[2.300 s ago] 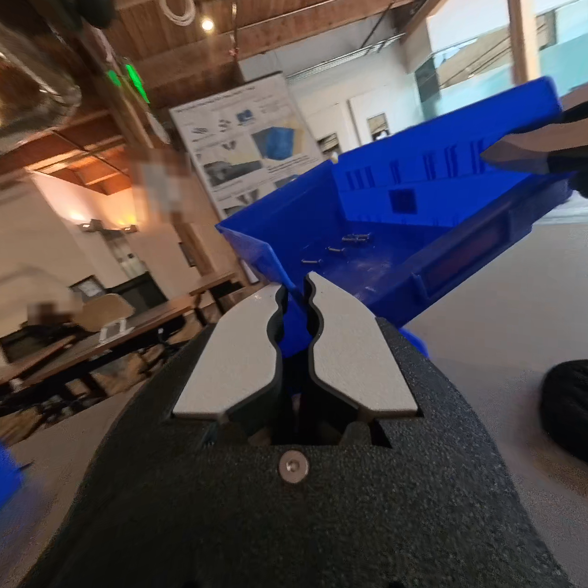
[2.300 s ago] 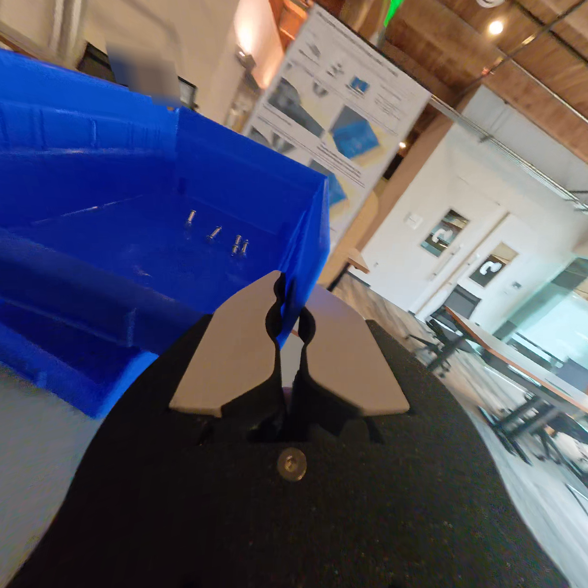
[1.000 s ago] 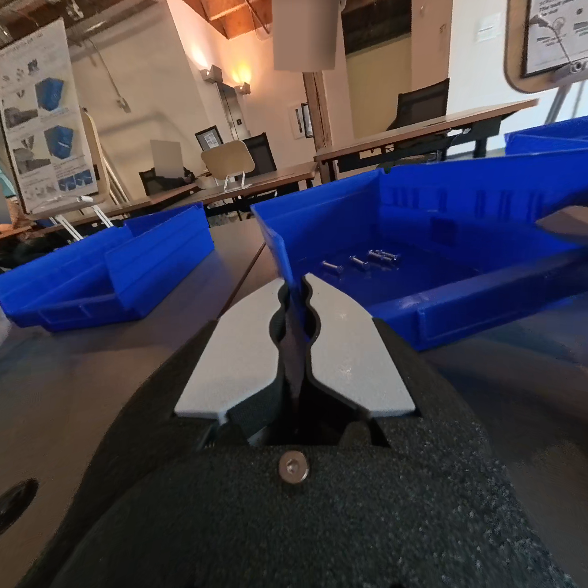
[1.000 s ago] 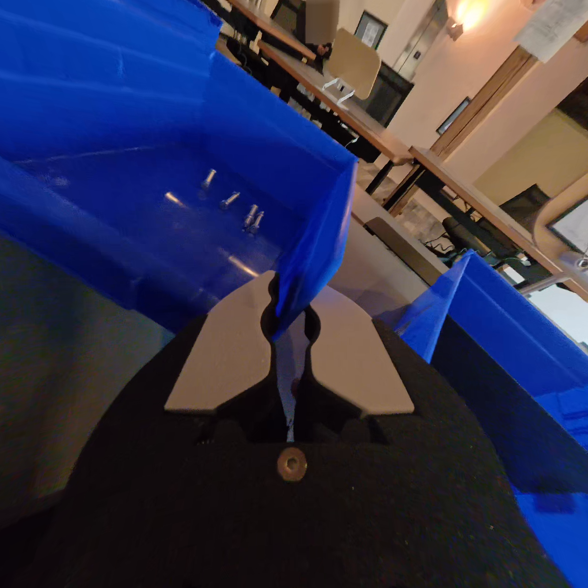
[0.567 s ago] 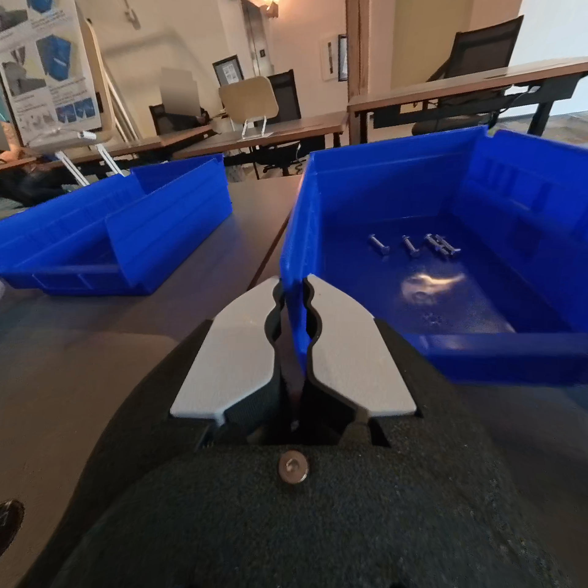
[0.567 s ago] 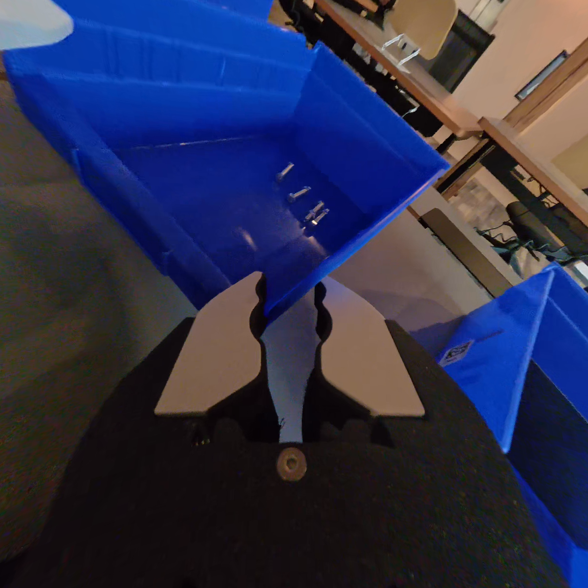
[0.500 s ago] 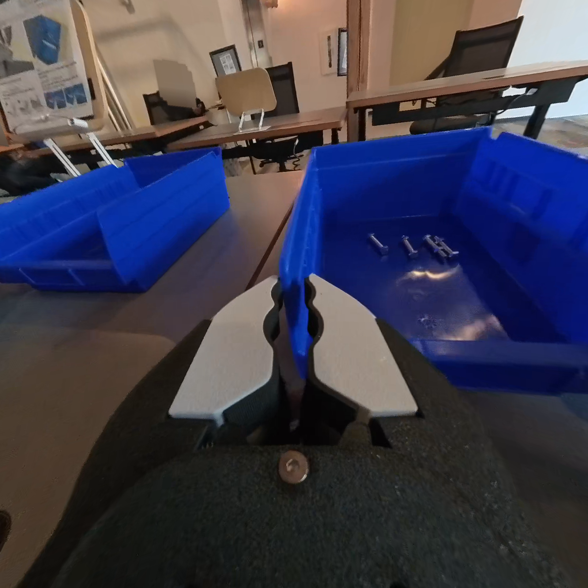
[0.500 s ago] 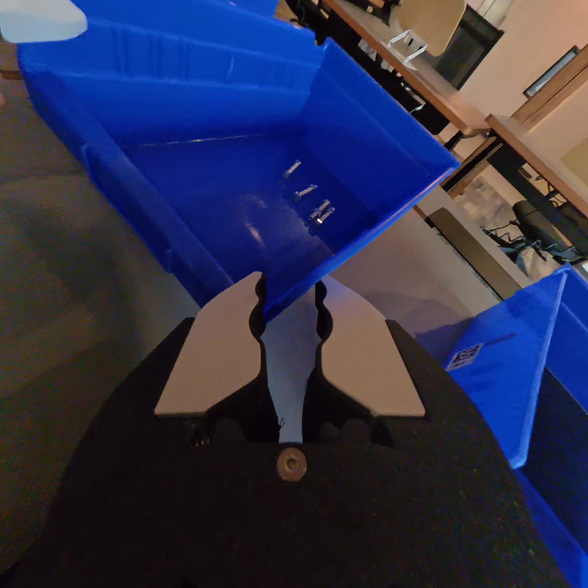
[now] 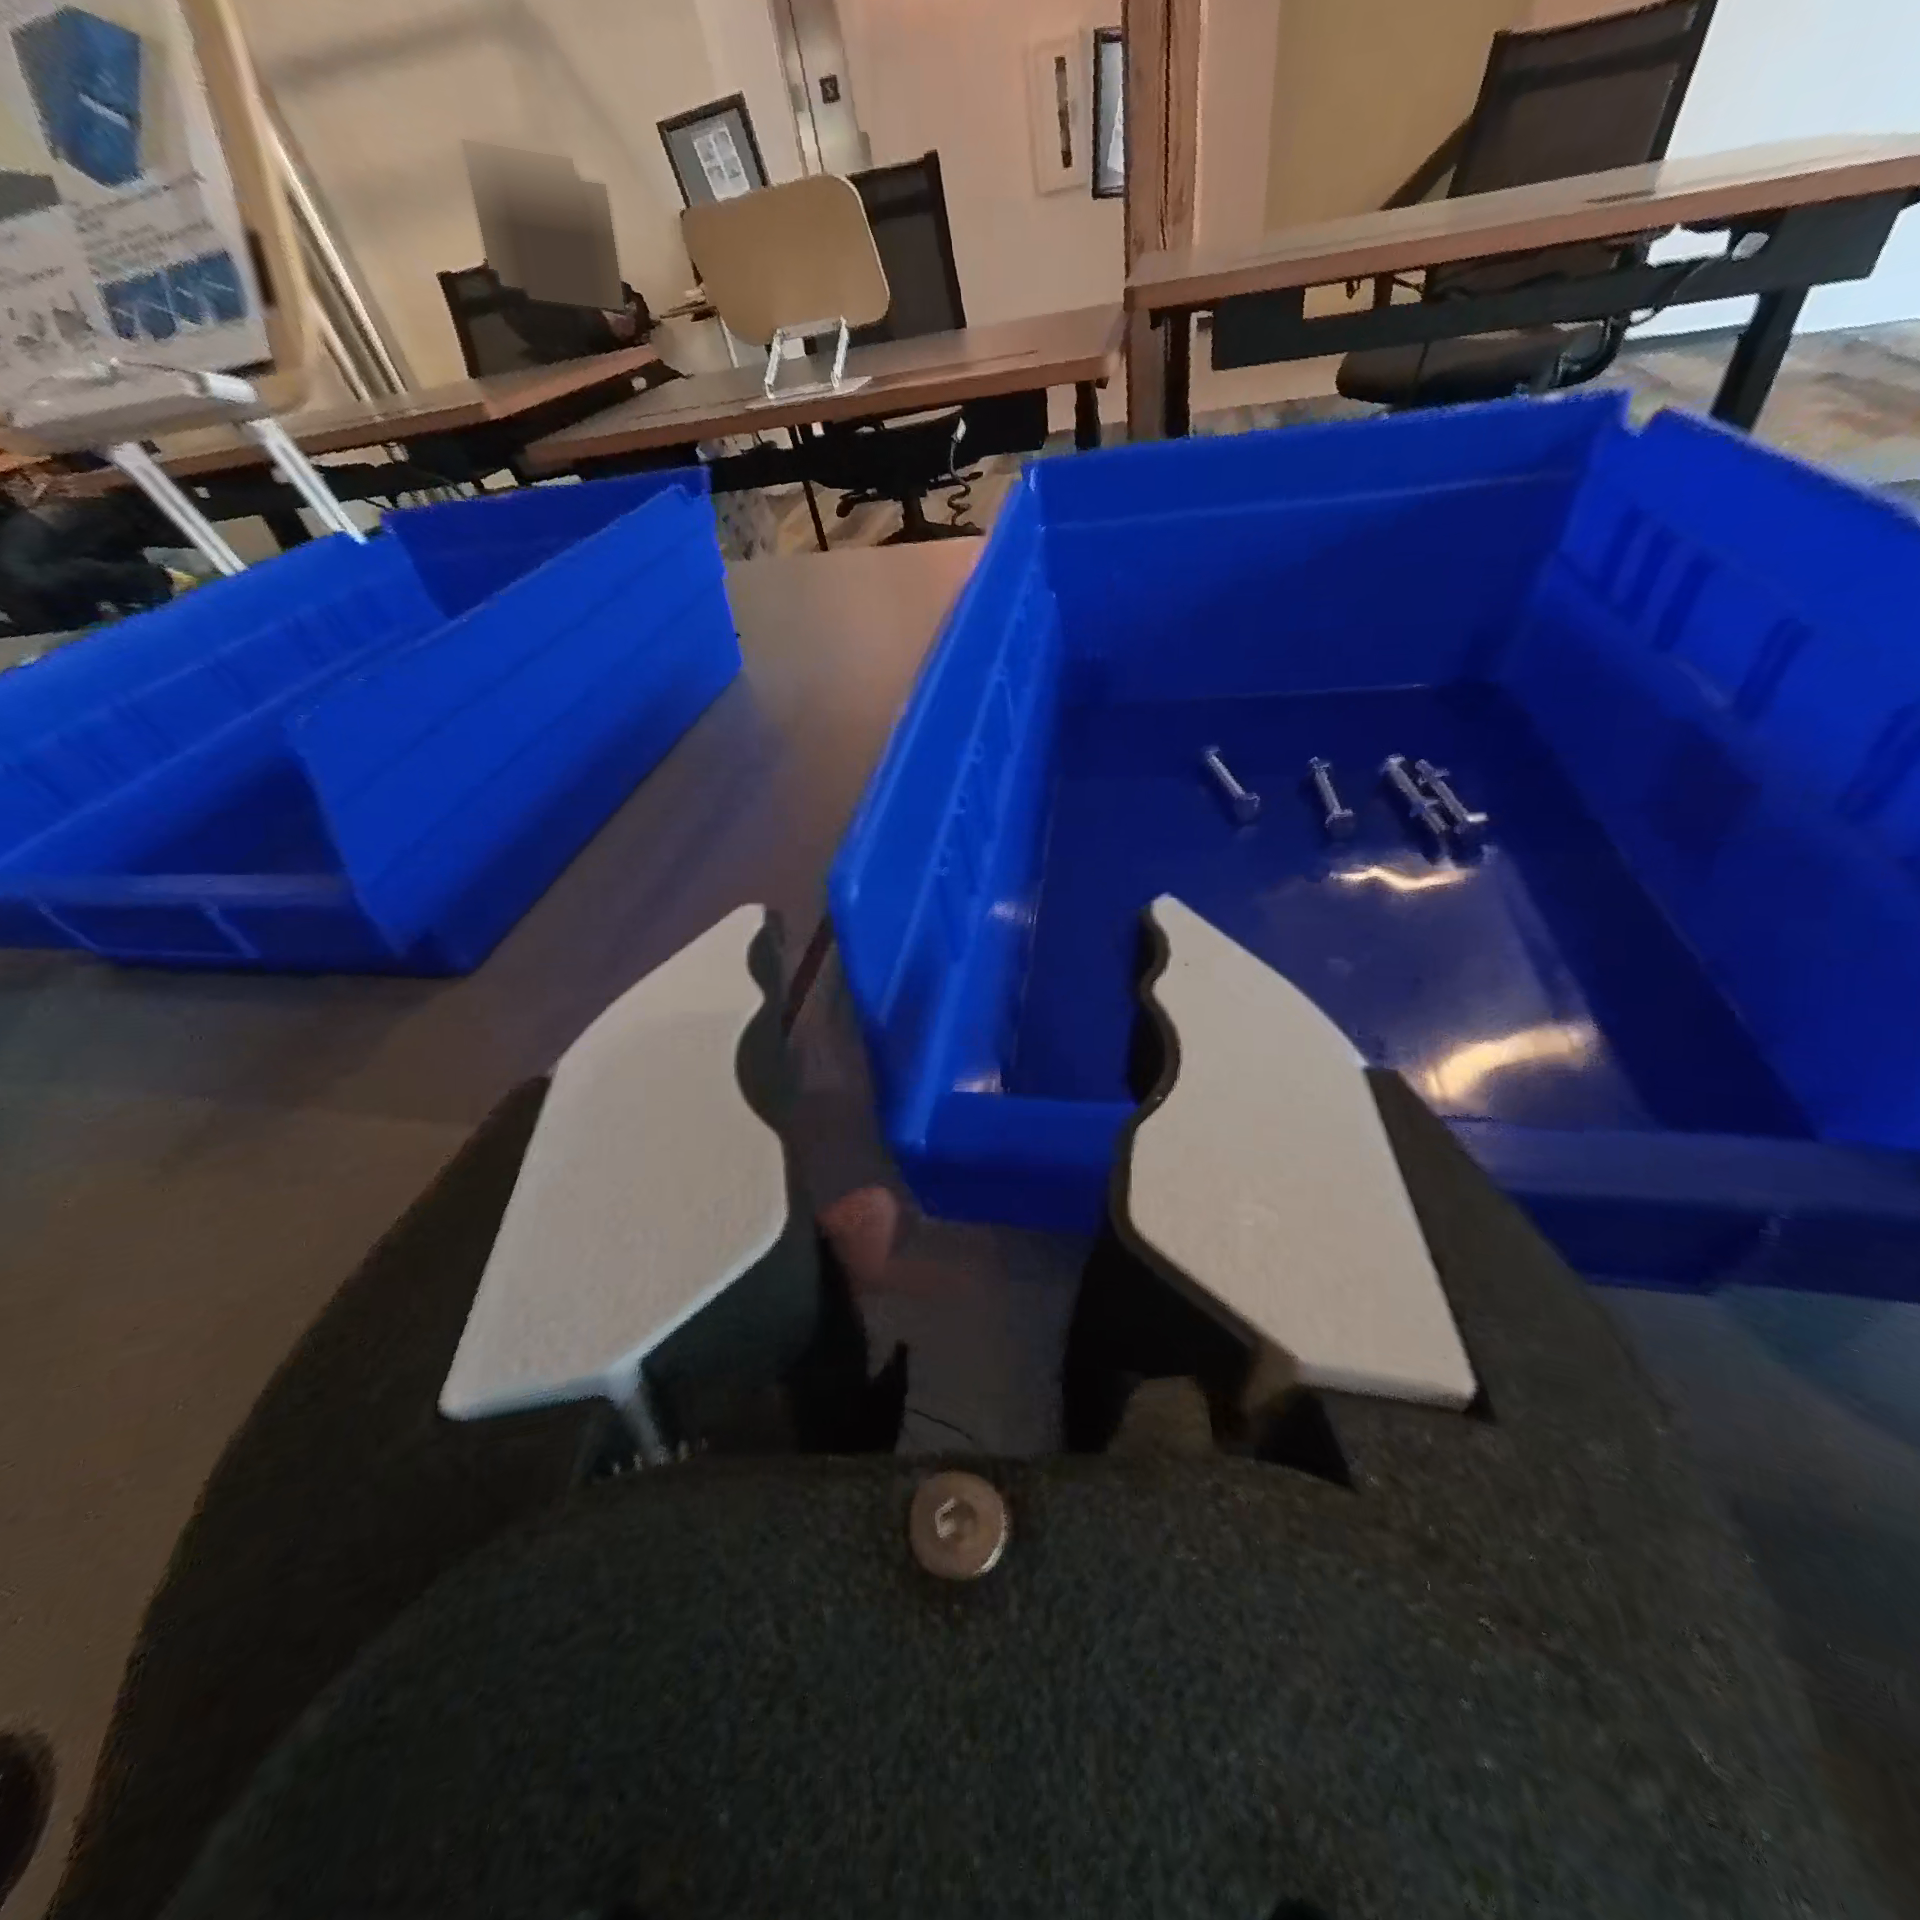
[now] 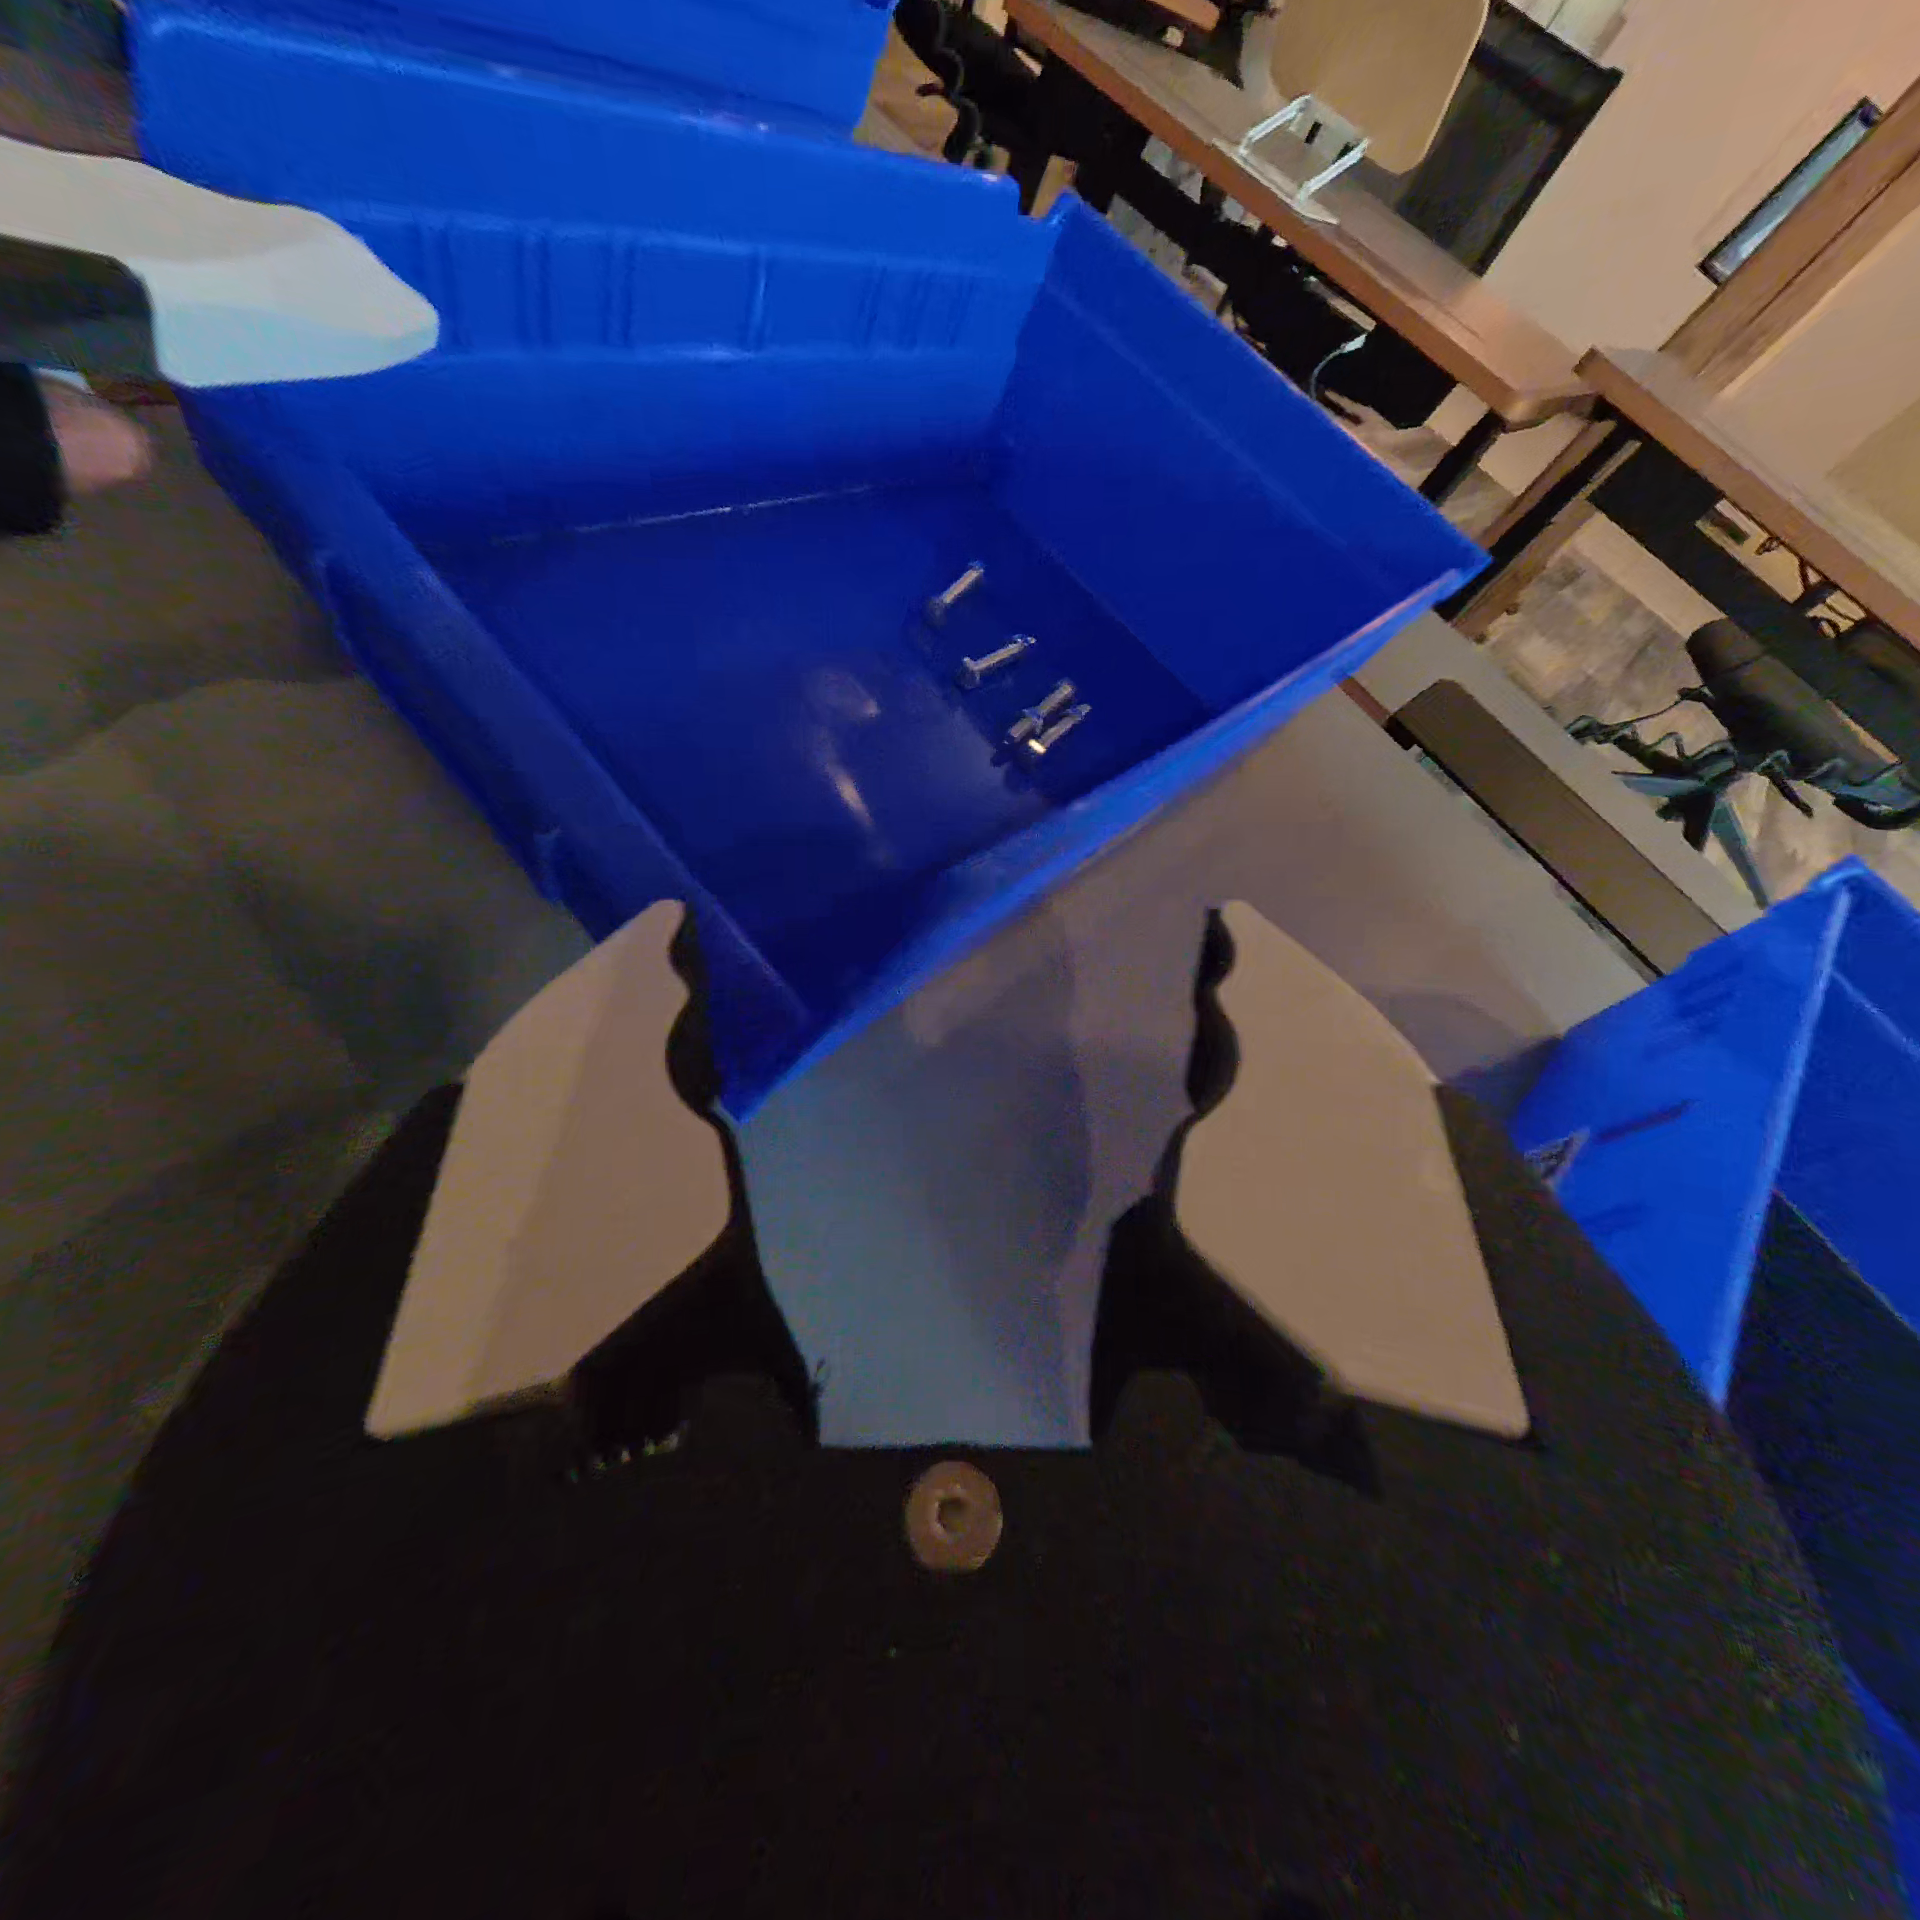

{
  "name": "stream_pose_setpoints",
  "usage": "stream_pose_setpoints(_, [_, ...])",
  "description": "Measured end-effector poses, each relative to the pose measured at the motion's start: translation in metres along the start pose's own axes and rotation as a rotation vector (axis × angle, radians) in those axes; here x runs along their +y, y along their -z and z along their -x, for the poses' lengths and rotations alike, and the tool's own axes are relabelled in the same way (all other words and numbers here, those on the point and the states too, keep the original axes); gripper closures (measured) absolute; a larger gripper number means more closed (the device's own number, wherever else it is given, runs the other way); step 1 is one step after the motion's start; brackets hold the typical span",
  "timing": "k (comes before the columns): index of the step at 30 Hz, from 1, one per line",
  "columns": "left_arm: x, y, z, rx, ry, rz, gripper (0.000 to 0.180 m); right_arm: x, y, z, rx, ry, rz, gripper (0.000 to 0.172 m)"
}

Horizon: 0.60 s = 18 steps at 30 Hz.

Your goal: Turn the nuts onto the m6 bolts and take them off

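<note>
Both tongs, left [image 9: 951,925] and right [image 10: 940,920], stand apart, gripping nothing, at the blue bin's [image 9: 935,727] near corners; bolts [image 9: 1340,795] lie toward 1 o'clock, probably within reach.

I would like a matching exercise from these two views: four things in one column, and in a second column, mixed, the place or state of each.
Things:
1. bolts
2. left gripper
3. second bin
4. tan board

Places or states:
A. open, one finger on each side of the bin corner
B. standing on a far desk
C. lying on the bin floor
D. on the table, left of the bin with bolts

Pairs: 1-C, 2-A, 3-D, 4-B
</note>
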<state>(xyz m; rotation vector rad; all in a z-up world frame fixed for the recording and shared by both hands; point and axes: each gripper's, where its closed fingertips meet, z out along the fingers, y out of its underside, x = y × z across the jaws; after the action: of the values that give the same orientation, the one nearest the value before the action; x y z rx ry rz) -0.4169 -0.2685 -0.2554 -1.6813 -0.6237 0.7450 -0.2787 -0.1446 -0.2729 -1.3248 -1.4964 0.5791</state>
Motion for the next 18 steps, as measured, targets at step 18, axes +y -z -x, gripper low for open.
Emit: stream_pose_setpoints(18, [-0.077, 0.111, -0.218, 0.374, 0.004, -0.215, 0.089, 0.105, 0.223, -0.204, 0.421, -0.345, -0.278, 0.072])
